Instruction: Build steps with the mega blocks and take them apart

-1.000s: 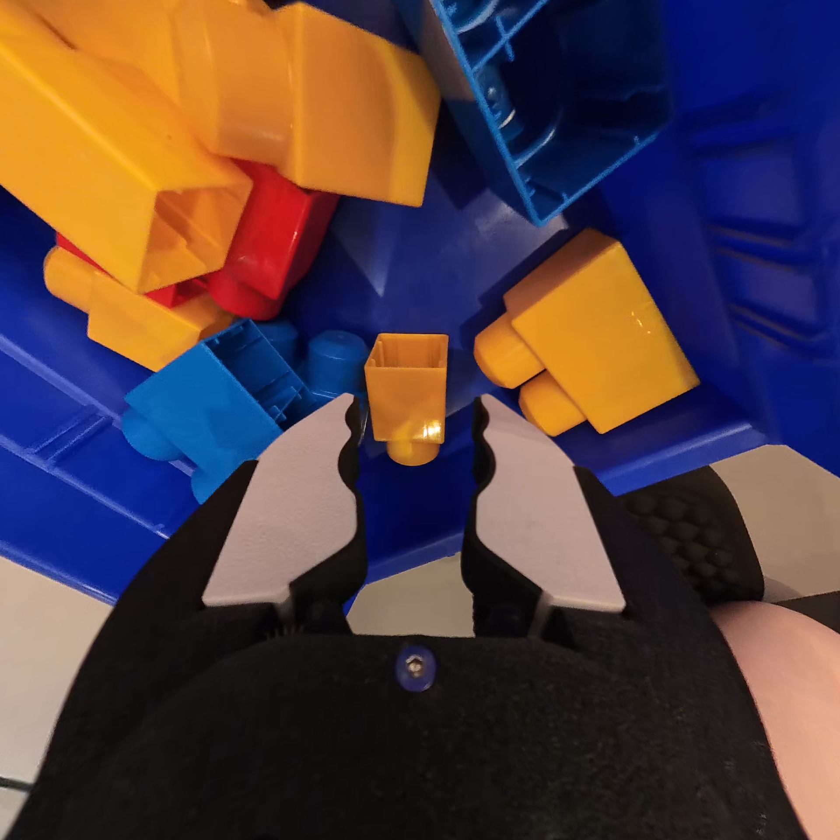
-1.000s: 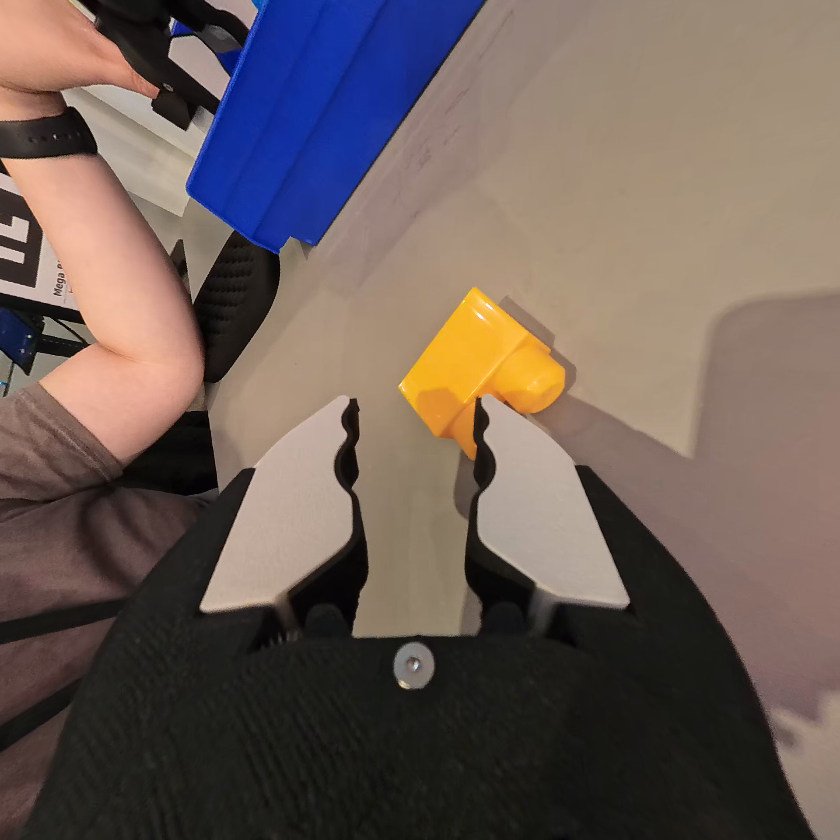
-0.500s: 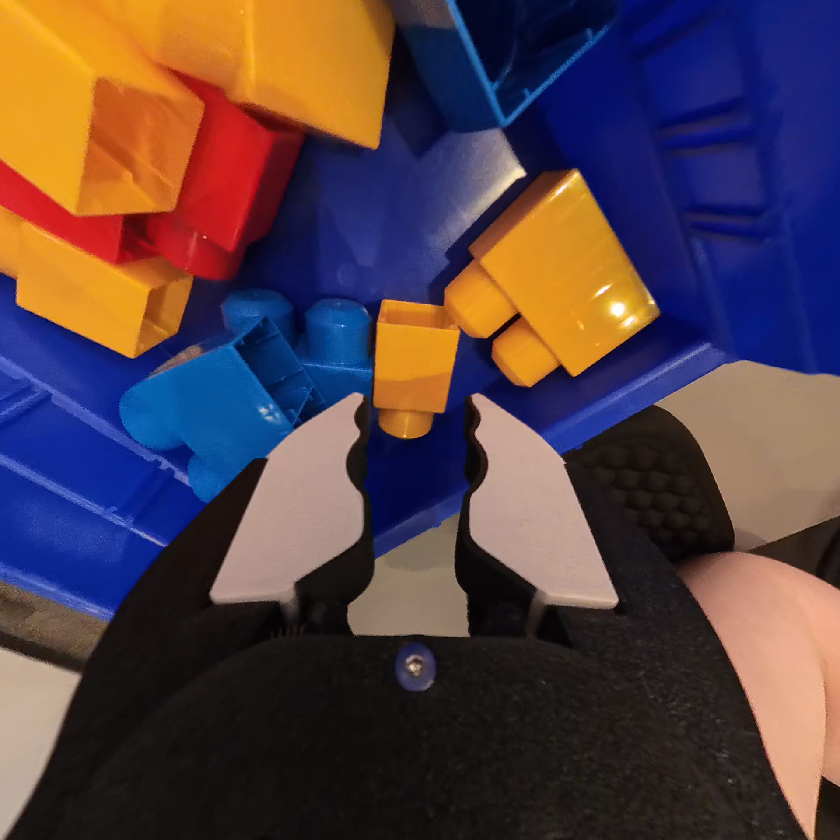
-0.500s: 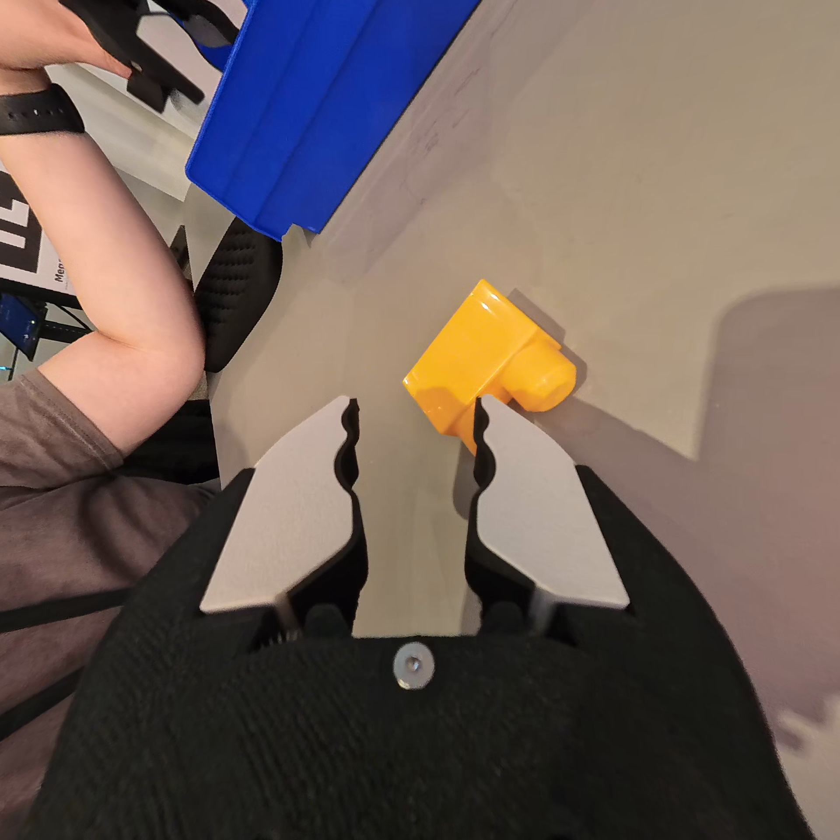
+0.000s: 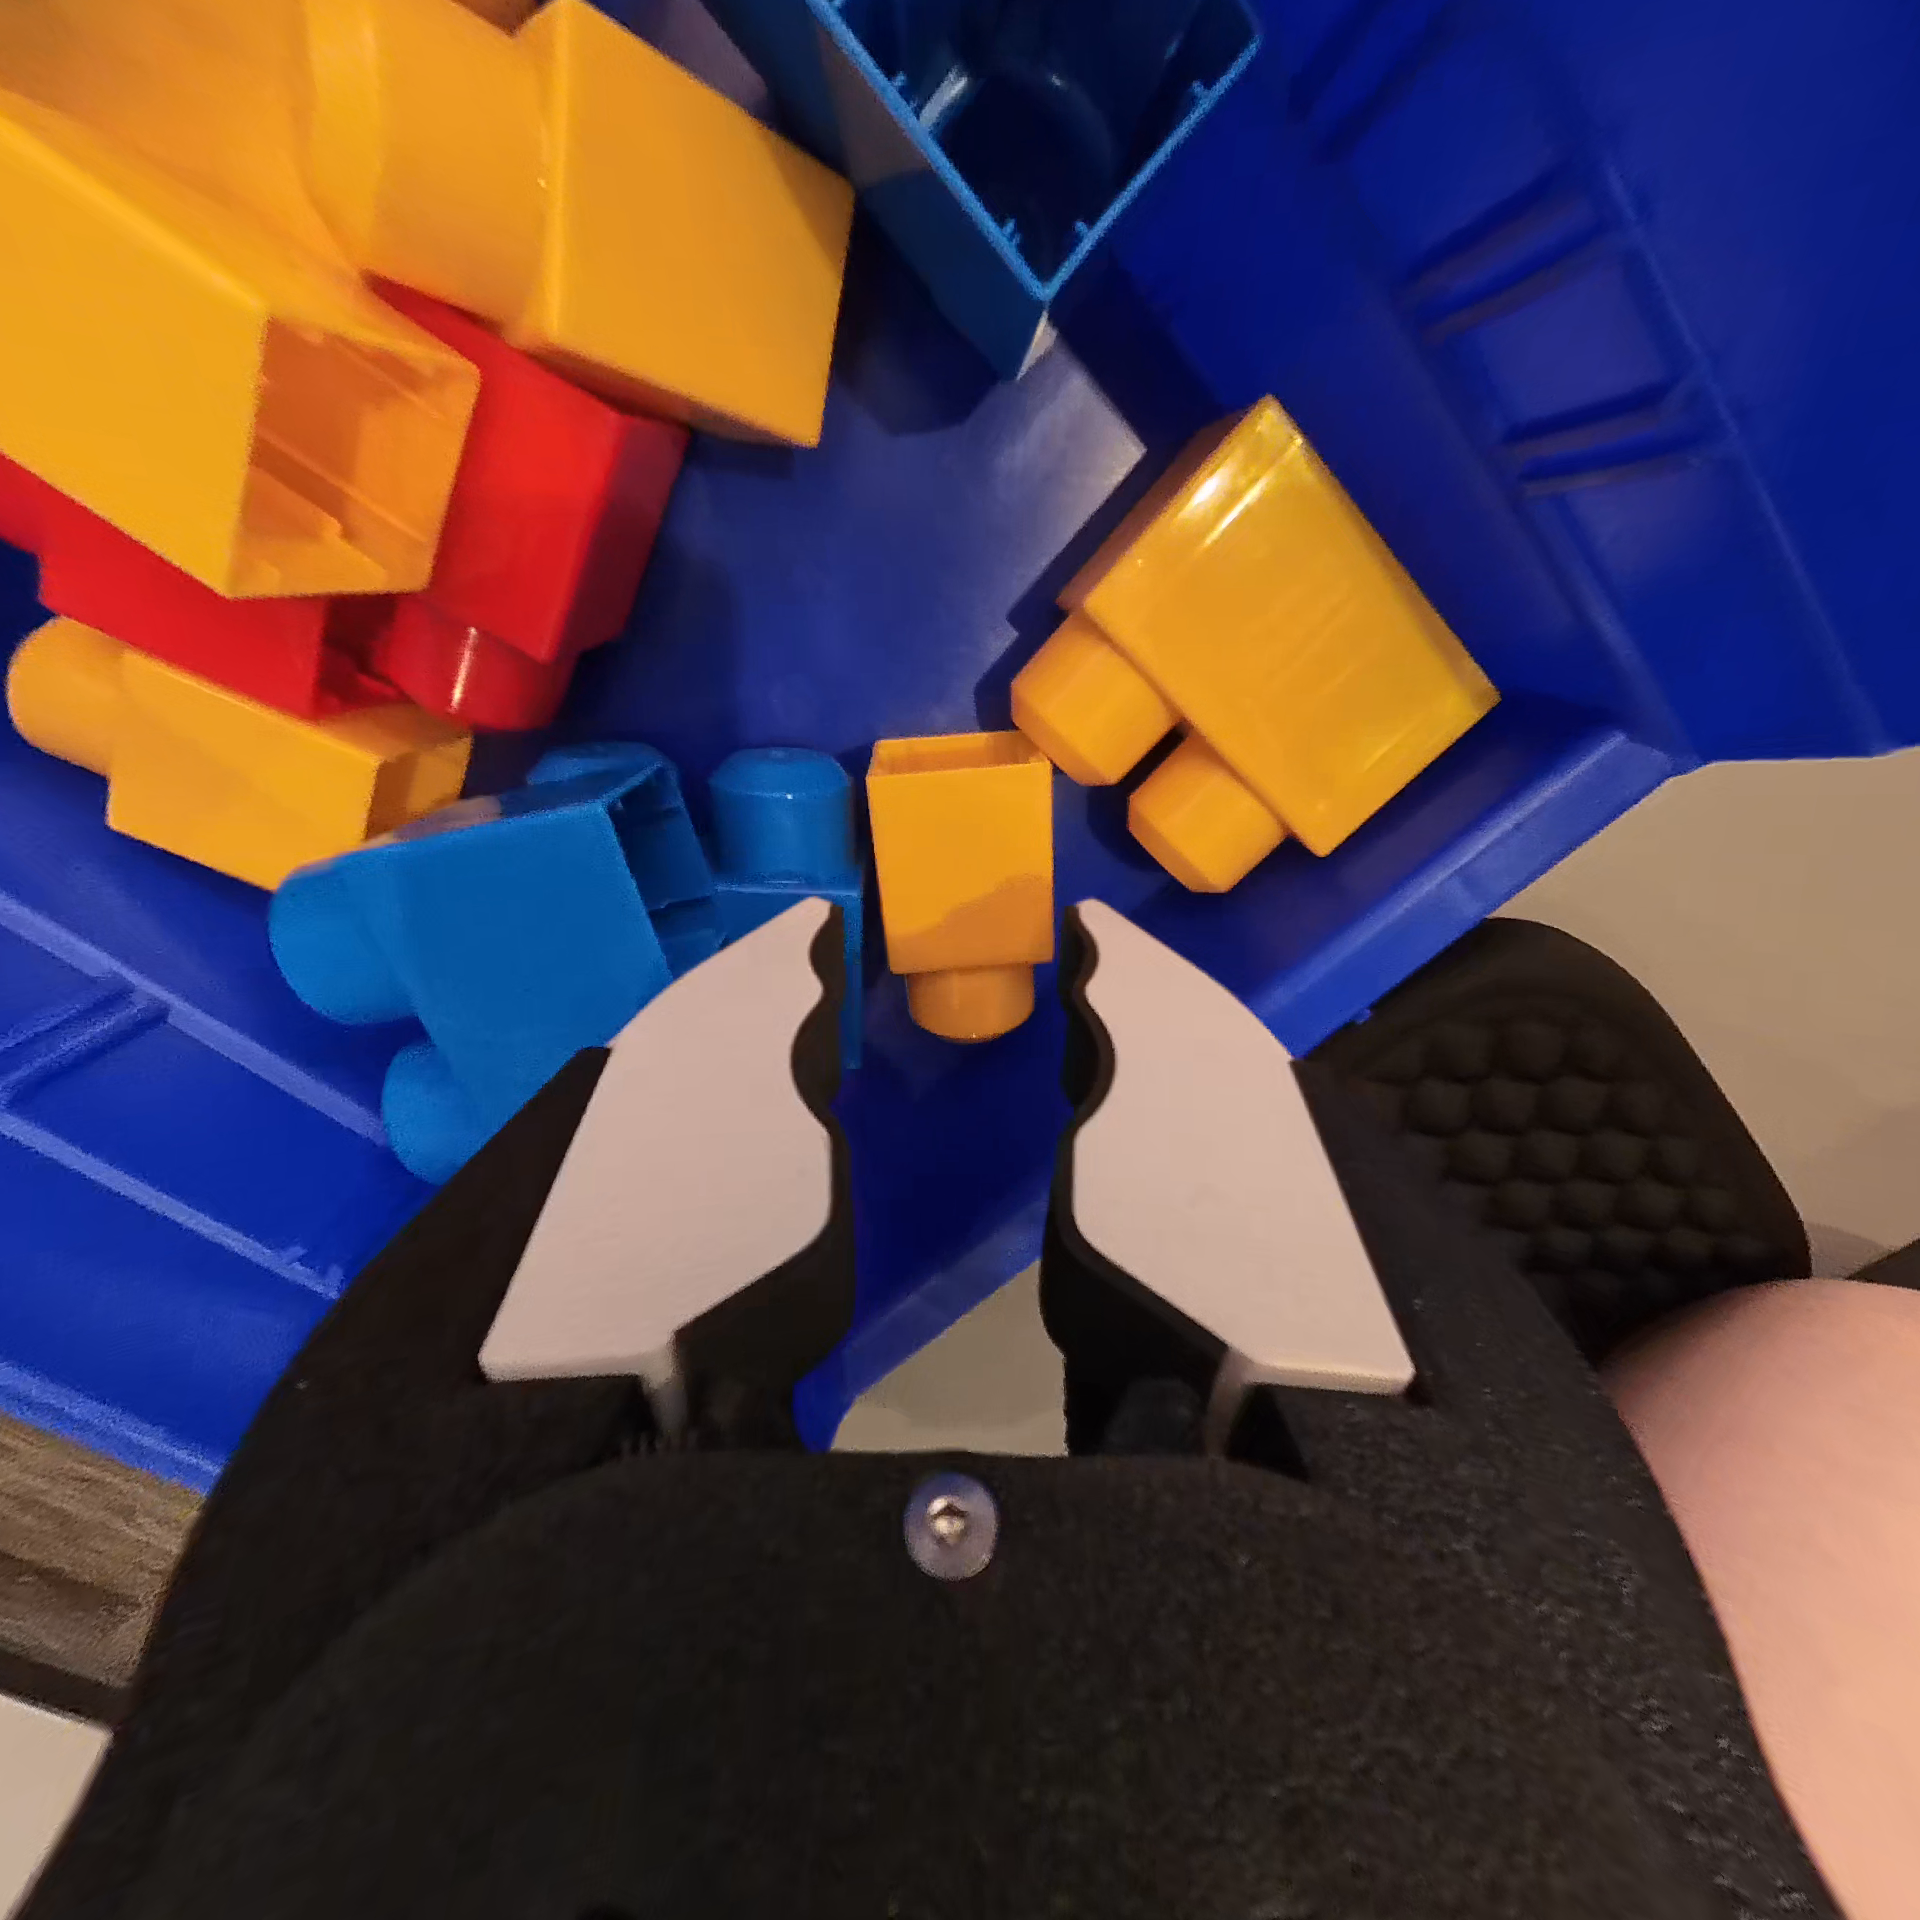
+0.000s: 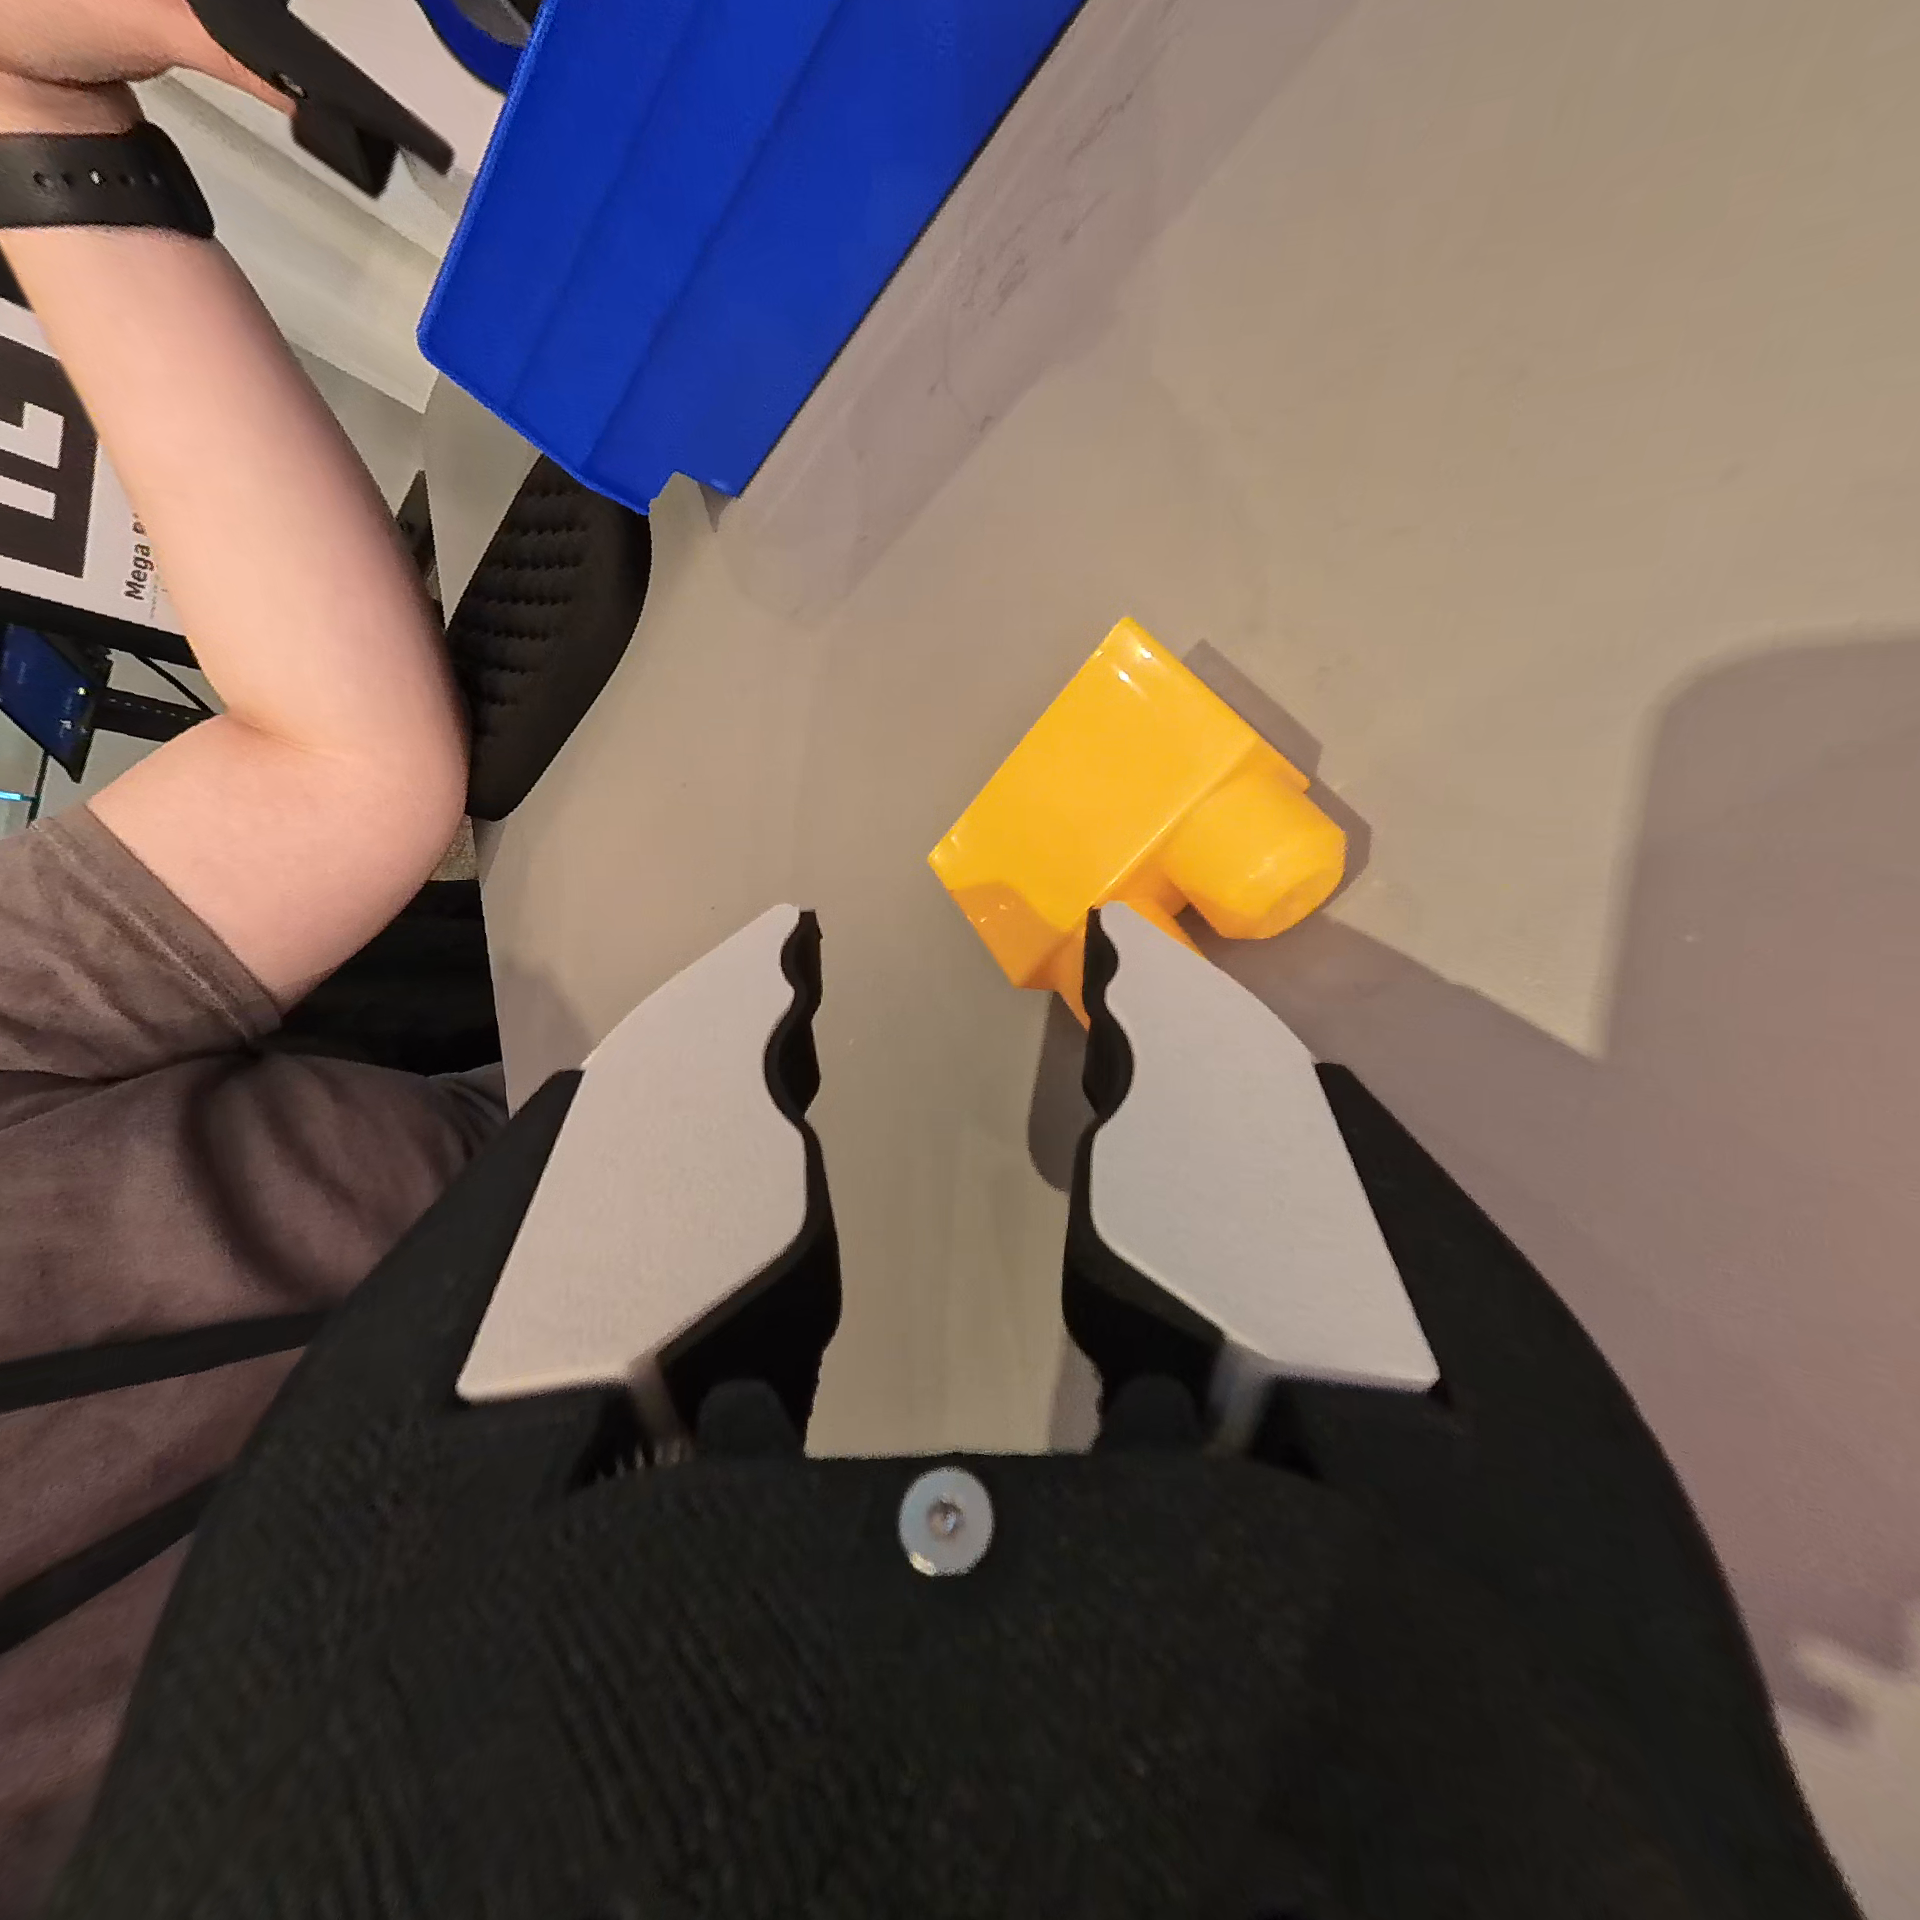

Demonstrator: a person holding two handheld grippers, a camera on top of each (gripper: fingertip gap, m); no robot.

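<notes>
Inside the blue bin [image 5: 1558, 260], a small yellow block [image 5: 961, 842] is laid lengthwise, its single stud pointed toward the left gripper [image 5: 945, 935]. The jaws are parted to about the block's width and nothing is held; the stud is framed between the fingertips. The right gripper [image 6: 951, 930] is likewise held apart and empty, beside a yellow block [image 6: 1101, 810] on the table [image 6: 1455, 364], stud pointed right.
</notes>
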